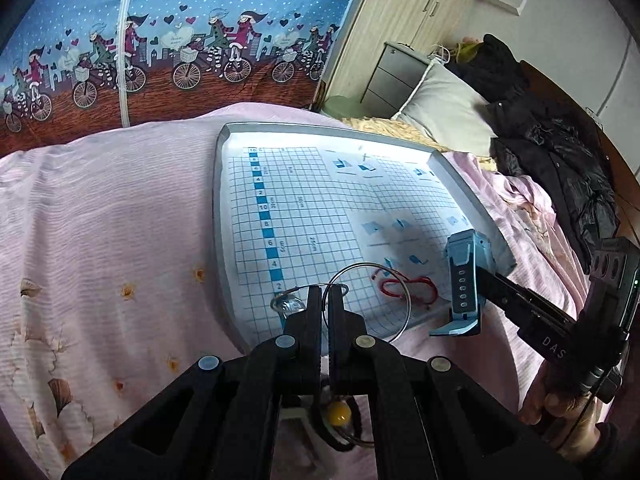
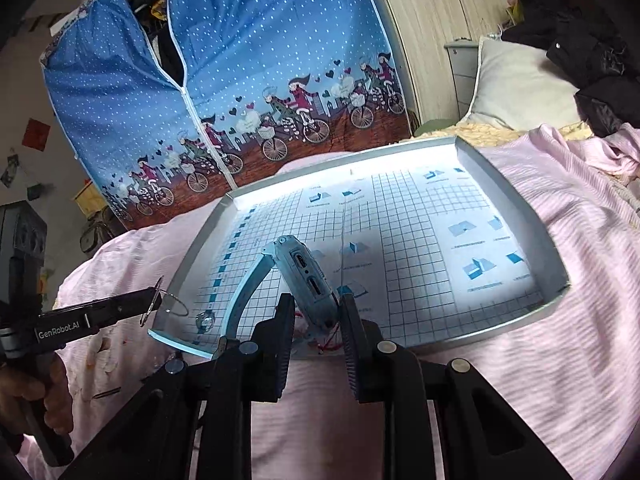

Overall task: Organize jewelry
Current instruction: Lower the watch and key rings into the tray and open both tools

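Note:
My left gripper (image 1: 325, 294) is shut on a thin silver wire bangle (image 1: 402, 280), held just above the near left corner of the grey tray (image 1: 221, 200). A clear crystal charm (image 1: 286, 305) hangs at the bangle's left end. A red cord bracelet (image 1: 416, 286) lies on the tray's grid paper. My right gripper (image 2: 316, 312) is shut on a light blue smartwatch (image 2: 308, 276), tilted over the tray's near edge with its strap (image 2: 240, 296) curving down to the left. In the right wrist view the left gripper (image 2: 154, 300) shows with the bangle (image 2: 176, 306).
The tray (image 2: 500, 168) rests on a pink bedspread (image 1: 100, 220). A yellow bead on a black cord (image 1: 339, 414) lies under my left gripper. Behind stand a blue fabric wardrobe (image 2: 260, 60), a pillow (image 1: 444, 108), a black jacket (image 1: 560, 152) and a grey nightstand (image 1: 396, 76).

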Demonstrator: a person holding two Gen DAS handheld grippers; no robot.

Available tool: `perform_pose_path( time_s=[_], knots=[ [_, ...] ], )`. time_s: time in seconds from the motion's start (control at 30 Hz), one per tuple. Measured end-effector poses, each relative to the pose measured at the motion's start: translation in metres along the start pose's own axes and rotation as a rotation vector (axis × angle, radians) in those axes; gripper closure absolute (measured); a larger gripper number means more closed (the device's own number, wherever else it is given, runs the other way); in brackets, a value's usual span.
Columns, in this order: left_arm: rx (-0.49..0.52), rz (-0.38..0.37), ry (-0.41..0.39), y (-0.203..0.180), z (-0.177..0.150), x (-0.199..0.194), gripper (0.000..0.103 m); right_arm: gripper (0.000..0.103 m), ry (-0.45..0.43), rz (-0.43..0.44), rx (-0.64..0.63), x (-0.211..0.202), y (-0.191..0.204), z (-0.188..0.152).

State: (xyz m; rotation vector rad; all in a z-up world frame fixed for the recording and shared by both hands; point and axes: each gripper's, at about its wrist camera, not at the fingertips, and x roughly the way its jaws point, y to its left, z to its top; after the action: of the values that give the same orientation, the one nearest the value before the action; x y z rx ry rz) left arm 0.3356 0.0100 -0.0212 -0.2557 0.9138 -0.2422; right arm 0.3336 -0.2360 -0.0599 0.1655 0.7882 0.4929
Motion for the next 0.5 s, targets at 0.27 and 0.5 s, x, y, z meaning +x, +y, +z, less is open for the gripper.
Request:
perform_pose_path(
  time_s=[0.27,0.5],
  knots=[
    [-0.063,0.013,0.042,0.030,-0.002,0.023,0.102,0.081,0.056,-0.057,-0.012,0.032,0.007,0.003],
    [-0.134,0.009,0.074,0.035,-0.012,0.017,0.102,0.058,0.072,-0.095,-0.042,0.023,0.013,0.002]
  ],
)
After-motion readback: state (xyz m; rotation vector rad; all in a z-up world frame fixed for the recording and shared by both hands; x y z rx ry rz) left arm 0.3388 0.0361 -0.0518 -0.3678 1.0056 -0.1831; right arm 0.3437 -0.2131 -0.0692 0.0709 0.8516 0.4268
